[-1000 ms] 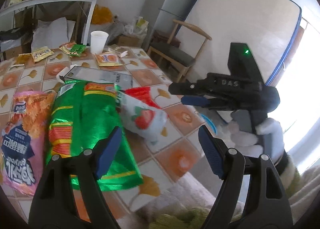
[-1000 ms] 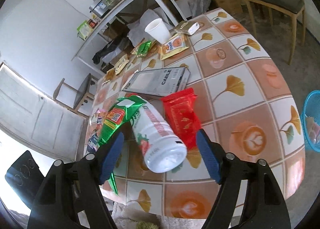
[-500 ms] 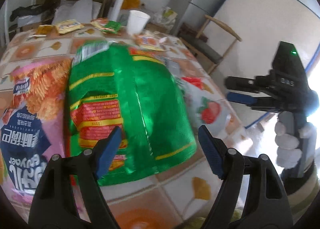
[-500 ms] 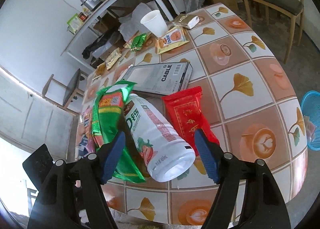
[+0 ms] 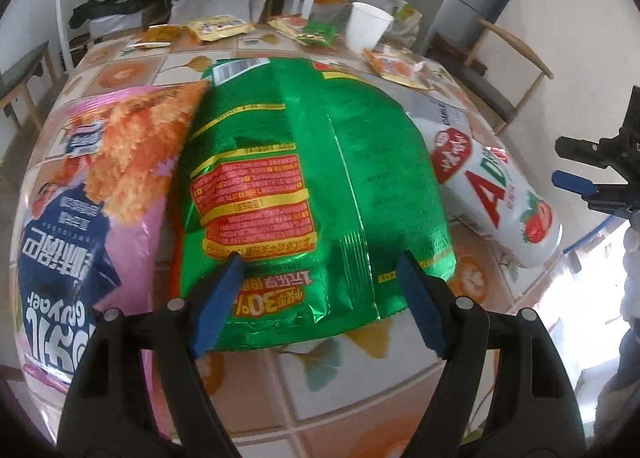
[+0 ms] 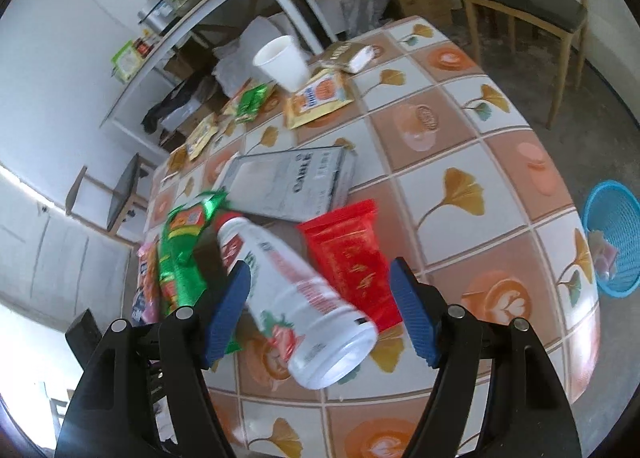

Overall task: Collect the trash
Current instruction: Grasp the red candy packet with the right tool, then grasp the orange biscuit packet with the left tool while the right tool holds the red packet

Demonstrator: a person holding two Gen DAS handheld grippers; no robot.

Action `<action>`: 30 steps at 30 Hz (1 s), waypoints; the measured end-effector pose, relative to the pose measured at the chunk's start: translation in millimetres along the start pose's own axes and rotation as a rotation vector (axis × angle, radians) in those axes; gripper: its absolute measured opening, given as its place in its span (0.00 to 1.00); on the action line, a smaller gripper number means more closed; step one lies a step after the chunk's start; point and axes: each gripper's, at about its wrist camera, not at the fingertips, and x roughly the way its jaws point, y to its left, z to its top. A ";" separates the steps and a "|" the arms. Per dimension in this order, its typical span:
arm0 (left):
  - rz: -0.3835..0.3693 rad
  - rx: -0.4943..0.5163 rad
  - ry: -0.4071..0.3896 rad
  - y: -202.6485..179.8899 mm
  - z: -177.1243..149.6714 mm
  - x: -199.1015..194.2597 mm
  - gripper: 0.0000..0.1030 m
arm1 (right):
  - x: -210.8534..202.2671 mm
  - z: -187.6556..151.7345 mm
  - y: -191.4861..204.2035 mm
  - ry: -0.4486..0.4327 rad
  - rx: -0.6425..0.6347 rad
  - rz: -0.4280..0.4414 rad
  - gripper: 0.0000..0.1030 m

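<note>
The left gripper (image 5: 320, 282) stands wide open over the near end of the green snack bag (image 5: 304, 178), its pads flanking the bag without pinching it. The right gripper (image 6: 318, 298) is likewise spread — empty — around the lying white strawberry-drink bottle (image 6: 304, 306). Both lie on the tiled table (image 6: 500, 162) among a pink chip bag (image 5: 92, 194), red packet (image 6: 352, 258), grey box (image 6: 292, 182) and paper cup (image 6: 282, 62). A blue basket (image 6: 612, 238) sits on the floor beside the table.
</note>
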 end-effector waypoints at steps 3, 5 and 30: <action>0.036 -0.003 0.010 2.9 0.8 1.3 0.72 | 2.7 5.5 -13.7 0.001 0.045 -0.018 0.69; 0.043 -0.010 0.011 4.3 0.6 0.0 0.72 | 7.6 7.5 -21.2 0.018 0.070 -0.013 0.69; -0.279 0.087 -0.092 -78.2 22.2 -28.1 0.72 | 74.2 -5.2 -9.8 0.168 -0.188 -0.183 0.11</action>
